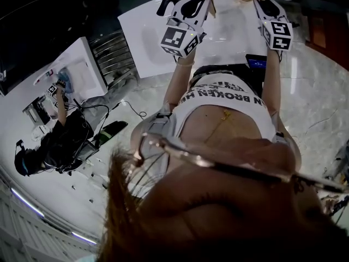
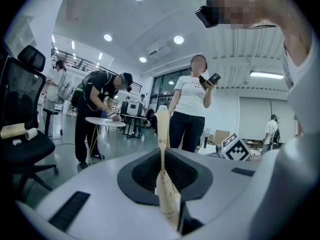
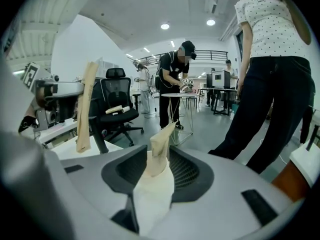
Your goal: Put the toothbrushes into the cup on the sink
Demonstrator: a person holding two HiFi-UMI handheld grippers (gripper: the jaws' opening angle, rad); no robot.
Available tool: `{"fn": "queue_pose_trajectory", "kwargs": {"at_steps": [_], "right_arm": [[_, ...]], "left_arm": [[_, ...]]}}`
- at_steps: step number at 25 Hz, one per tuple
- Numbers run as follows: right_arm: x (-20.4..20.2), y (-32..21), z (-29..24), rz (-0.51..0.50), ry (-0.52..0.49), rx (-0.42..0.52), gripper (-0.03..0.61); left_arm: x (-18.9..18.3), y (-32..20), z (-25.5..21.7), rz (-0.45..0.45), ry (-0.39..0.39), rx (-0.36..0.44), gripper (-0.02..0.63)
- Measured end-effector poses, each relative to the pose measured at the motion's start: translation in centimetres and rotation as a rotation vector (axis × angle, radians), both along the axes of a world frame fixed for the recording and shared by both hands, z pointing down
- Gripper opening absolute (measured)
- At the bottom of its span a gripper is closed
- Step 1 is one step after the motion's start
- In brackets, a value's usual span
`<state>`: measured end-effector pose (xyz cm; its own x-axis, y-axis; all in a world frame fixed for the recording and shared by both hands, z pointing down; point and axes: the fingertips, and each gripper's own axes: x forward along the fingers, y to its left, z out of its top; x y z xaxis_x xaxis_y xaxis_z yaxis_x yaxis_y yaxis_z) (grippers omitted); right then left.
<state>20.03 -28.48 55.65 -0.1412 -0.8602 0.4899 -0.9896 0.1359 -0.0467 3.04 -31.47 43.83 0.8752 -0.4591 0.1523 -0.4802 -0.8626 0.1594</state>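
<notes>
The left gripper has its jaws pressed together on a paper-wrapped toothbrush. It is pinched low on its length, so the long axis stands upright, crosswise to the way the gripper points, and most of the wrapper rises above the pads. The right gripper has its jaws wide apart. A cream packet (by its look a second wrapped toothbrush, fatter at the foot) sits between them, its top leaning a little to the right, and the pads do not seem to pinch it.

In the head view the two grippers are side by side, near each other. Both reach out over the far part of a white counter, each with a tan wrapper poking past its jaw tips.

The cup shows in no view, so I cannot tell which hand is nearer to it. As I judge it, with the brushes upright, the coming move turns on bringing each one above the cup's mouth and lowering it end-first. The loosely held cream packet looks the likelier to slip.
</notes>
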Motion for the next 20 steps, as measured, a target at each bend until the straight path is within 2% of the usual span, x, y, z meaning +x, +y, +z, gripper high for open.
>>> {"fn": "queue_pose_trajectory", "kwargs": {"at_steps": [11,20], "right_arm": [[1.4,2.5,-1.5,0.043,-0.002,0.024,0.155],[2.2,4.0,-2.7,0.059,-0.021,0.049,0.147]], "left_arm": [[2.4,0.0,-0.1,0.036,0.012,0.009,0.038],[7.2,-0.4,-0.5,0.111,0.051,0.022,0.038]]}}
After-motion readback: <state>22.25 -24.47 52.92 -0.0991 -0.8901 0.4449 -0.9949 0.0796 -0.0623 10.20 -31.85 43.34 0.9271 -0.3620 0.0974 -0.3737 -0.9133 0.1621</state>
